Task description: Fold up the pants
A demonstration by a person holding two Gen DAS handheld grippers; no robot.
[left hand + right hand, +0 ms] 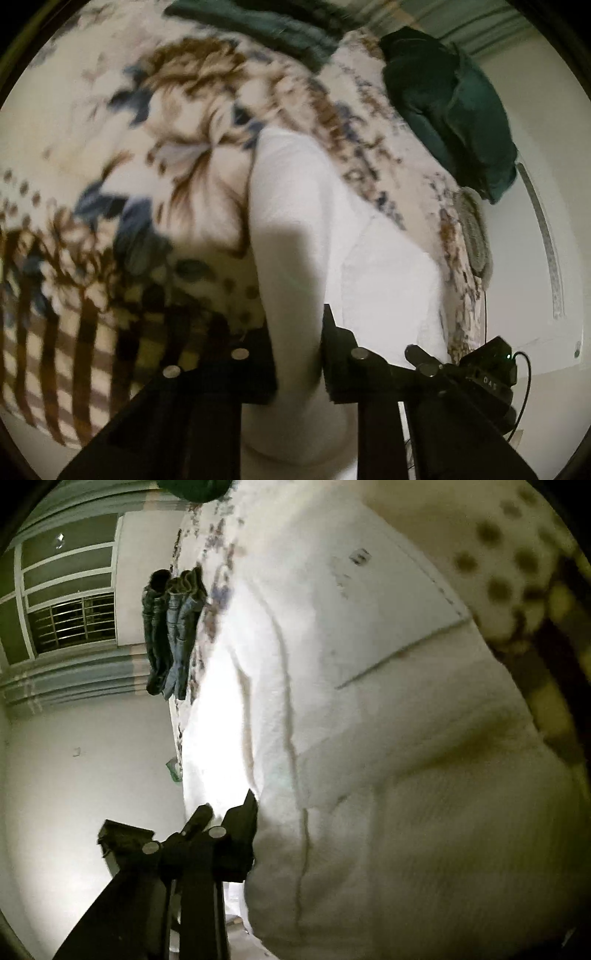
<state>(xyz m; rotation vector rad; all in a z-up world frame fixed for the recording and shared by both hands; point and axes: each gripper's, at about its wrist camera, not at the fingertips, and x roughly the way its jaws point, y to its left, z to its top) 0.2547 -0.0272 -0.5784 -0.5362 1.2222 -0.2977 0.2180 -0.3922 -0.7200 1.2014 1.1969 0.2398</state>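
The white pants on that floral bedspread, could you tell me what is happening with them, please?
A person is folding white pants on a floral blanket, with a handheld gripper in each hand. The left gripper has fabric between its fingers. The right gripper sits at the pants' edge; its grip is unclear. Both views are blurred.

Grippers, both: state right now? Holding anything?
Left gripper: jaws closed on the white pants.
Right gripper: one finger shows at the pants' edge; grip cannot be told.
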